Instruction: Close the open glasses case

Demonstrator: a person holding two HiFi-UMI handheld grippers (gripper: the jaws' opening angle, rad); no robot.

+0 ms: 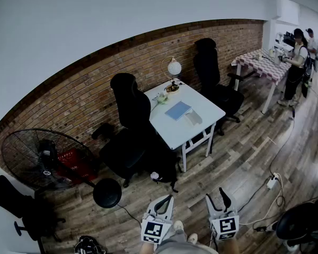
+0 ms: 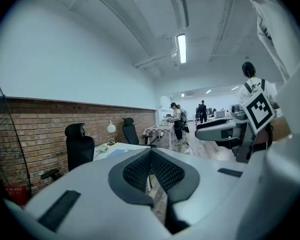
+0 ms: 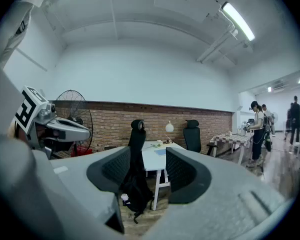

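The left gripper (image 1: 163, 201), jaws pressed together, and the right gripper (image 1: 217, 197), jaws apart and empty, hang well short of the table (image 1: 169, 132). On the table beside a blue notebook (image 1: 178, 110) lies what is probably the glasses case (image 1: 193, 119), too small to confirm. This looks like the approach step, and the next move calls for walking up to the table.

Too small to identify: pale item (image 1: 193, 119) beside blue book (image 1: 178, 110) on white table (image 1: 172, 134). Cut off at head view's bottom edge: left gripper (image 1: 165, 199), right gripper (image 1: 217, 197).
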